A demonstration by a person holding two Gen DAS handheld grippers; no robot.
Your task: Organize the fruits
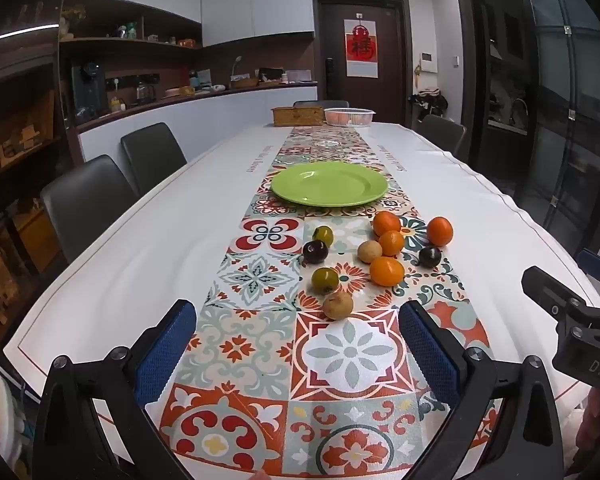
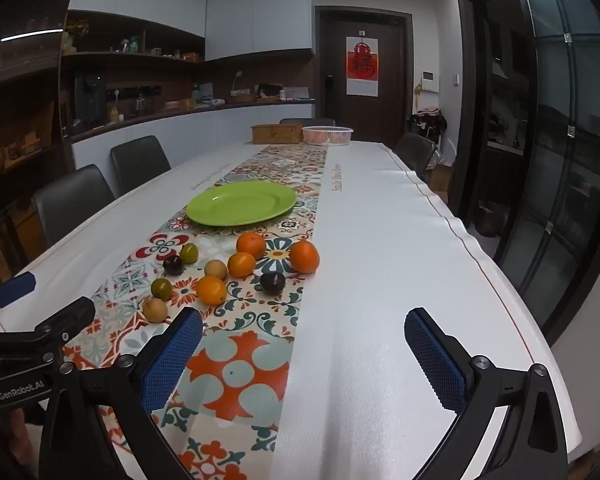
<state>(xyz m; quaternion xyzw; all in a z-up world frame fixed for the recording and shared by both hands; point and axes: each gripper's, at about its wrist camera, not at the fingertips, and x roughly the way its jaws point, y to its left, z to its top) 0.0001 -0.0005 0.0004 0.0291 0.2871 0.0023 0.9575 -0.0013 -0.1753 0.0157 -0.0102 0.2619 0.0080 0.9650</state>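
An empty green plate (image 1: 329, 183) (image 2: 242, 202) sits on the patterned table runner (image 1: 260, 344). In front of it lie several loose fruits: oranges (image 1: 387, 270) (image 2: 211, 290), dark plums (image 1: 315, 251) (image 2: 272, 282), green-yellow plums (image 1: 325, 280) (image 2: 161, 288) and tan round fruits (image 1: 337, 305) (image 2: 155, 310). My left gripper (image 1: 296, 320) is open and empty, just short of the nearest tan fruit. My right gripper (image 2: 303, 330) is open and empty over the white cloth, to the right of the fruits. Each gripper shows at the edge of the other's view.
A wooden box (image 1: 298, 115) and a clear plastic basket (image 1: 349, 116) stand at the table's far end. Grey chairs (image 1: 84, 200) line the left side, and another chair (image 1: 444, 132) stands at the far right. A glass door (image 2: 560, 160) is on the right.
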